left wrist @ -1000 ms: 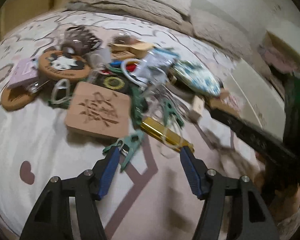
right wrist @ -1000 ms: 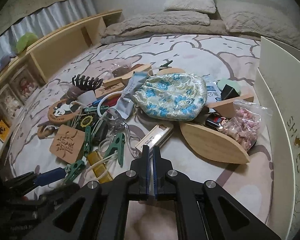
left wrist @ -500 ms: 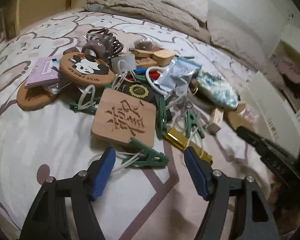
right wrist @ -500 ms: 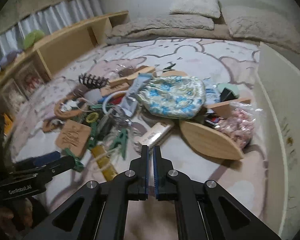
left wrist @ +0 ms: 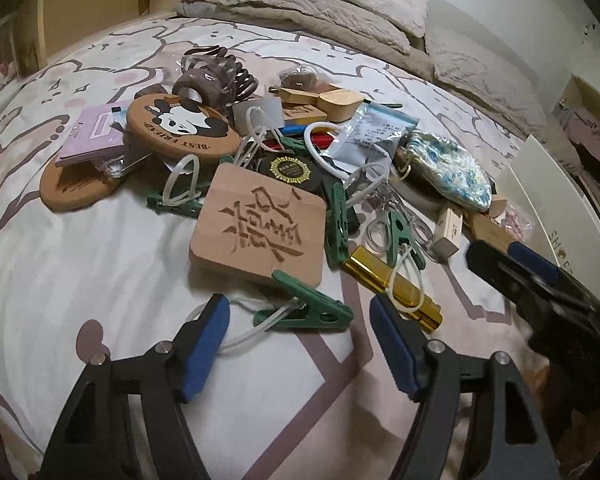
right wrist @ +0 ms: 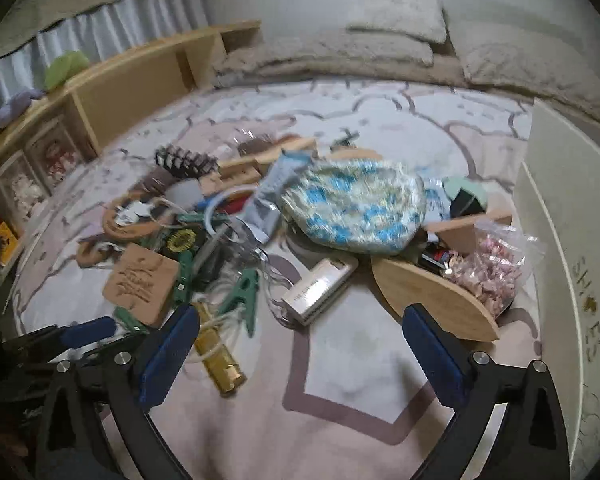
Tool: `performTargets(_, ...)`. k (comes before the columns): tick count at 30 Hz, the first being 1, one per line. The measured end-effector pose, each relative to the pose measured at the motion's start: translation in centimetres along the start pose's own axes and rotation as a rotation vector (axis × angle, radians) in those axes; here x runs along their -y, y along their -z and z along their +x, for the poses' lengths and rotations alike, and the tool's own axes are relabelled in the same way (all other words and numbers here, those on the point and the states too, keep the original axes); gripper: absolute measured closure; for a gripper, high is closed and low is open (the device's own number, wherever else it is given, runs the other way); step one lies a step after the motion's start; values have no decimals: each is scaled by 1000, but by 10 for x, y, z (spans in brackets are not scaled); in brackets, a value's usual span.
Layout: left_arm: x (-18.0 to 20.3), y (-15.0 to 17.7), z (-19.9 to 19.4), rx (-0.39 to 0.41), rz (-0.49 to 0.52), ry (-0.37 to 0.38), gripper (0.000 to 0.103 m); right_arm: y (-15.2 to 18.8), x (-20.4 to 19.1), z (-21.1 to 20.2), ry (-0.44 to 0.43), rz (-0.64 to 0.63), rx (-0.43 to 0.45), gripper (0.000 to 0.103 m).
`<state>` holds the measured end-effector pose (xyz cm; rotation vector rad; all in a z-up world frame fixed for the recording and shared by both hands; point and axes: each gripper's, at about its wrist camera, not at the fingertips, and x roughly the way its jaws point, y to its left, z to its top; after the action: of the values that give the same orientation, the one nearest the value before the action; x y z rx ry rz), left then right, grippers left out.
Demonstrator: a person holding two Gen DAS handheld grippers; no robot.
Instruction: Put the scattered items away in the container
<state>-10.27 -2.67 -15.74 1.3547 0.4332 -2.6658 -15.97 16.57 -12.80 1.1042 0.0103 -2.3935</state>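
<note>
The left gripper [left wrist: 300,320] is held wide, its jaws just opened further around a green clip [left wrist: 308,308] without pressing on it. The right gripper [right wrist: 300,332] has just sprung open, with bare bedspread [right wrist: 340,420] between its jaws. Beyond, the scattered pile [right wrist: 260,220] lies mid-bed; a white box [right wrist: 568,240] stands at the right edge.

A jumbled heap of small items lay on the patterned bedcover: a green clothes peg [left wrist: 304,312] nearest, a carved wooden block [left wrist: 260,228] behind it, a gold bar [left wrist: 392,284] beside, and a blue-flowered pouch [right wrist: 352,204], with the white shoe box [right wrist: 568,264] standing at the right.
</note>
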Motion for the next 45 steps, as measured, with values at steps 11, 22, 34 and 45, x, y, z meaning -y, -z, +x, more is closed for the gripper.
performTargets(11,0,0,5,-6,-7,-37,16,-10,7,26,-45,81,-65,29)
performTargets(22,10,-1,12,-5,36,-35,16,-6,16,34,-14,99,-67,58)
performTargets(34,22,1,15,-21,106,66,53,6,17,17,-43,80,-53,79)
performTargets(45,37,11,7,-72,152,213,58,35,12,-17,-44,39,-87,81)
